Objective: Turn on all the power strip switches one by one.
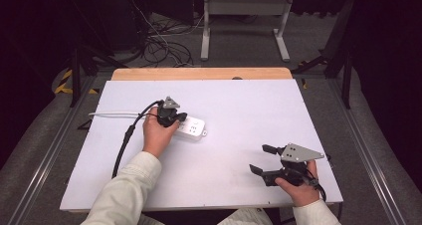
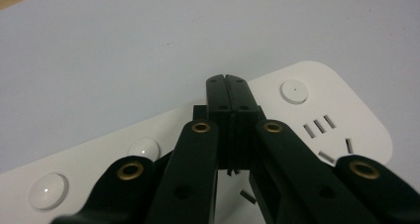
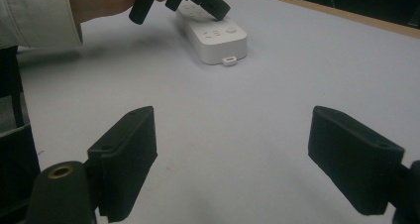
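Meanwhile, left of centre on the white surface (image 1: pixel 239 110), the left claw (image 1: pixel 175 118) presses its tightly closed jaws onto the white power strip (image 1: pixel 194 128), while the right claw (image 1: pixel 263 159) rests at lower right, spread wide and empty.

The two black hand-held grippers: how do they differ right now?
The left gripper has its jaws shut, tips down on the white plastic power strip; the right gripper has its jaws wide open, with nothing between them. The left sits mid-table, the right near the front edge. Both are black, two-jawed, and hand-held.
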`<action>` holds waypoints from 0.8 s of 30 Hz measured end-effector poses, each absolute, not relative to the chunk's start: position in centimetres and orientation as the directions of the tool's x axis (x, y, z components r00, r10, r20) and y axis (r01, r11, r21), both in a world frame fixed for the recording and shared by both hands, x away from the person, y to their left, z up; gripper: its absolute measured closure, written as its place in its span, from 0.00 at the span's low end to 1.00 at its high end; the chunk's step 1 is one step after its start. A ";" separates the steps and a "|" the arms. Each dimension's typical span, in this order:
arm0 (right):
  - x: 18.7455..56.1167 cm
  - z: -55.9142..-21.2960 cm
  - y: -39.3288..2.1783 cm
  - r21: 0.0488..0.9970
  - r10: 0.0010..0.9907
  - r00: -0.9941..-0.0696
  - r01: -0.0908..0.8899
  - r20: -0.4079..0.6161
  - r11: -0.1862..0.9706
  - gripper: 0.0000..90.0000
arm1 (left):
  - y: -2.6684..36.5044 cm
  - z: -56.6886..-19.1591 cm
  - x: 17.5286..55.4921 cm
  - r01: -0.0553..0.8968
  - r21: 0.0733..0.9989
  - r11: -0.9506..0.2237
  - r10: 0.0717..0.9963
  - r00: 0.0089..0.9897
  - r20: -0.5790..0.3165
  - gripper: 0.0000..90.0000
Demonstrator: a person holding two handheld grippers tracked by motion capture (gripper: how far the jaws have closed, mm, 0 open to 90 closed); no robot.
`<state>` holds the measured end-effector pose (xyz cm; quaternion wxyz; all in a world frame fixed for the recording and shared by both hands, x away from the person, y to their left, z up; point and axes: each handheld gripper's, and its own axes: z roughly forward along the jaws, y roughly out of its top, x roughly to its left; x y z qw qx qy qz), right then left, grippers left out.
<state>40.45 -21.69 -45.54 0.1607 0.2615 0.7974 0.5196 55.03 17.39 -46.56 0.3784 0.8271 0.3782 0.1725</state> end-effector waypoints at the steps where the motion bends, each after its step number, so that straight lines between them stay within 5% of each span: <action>1: 40.5 -45.5 -21.7 0.913 0.583 -0.812 0.249 0.014 0.324 0.22 | 17.3 -46.6 55.0 0.495 0.756 -0.429 0.756 0.655 0.000 1.00; 20: 40.5 -45.6 -21.7 0.912 0.581 -0.814 0.251 0.016 0.326 0.22 | 17.5 -46.8 55.2 0.512 0.756 -0.408 0.762 0.647 -0.027 1.00; 24: 40.5 -45.6 -21.7 0.911 0.581 -0.814 0.251 0.016 0.326 0.22 | 17.0 -46.3 55.2 0.479 0.760 -0.439 0.755 0.656 0.023 1.00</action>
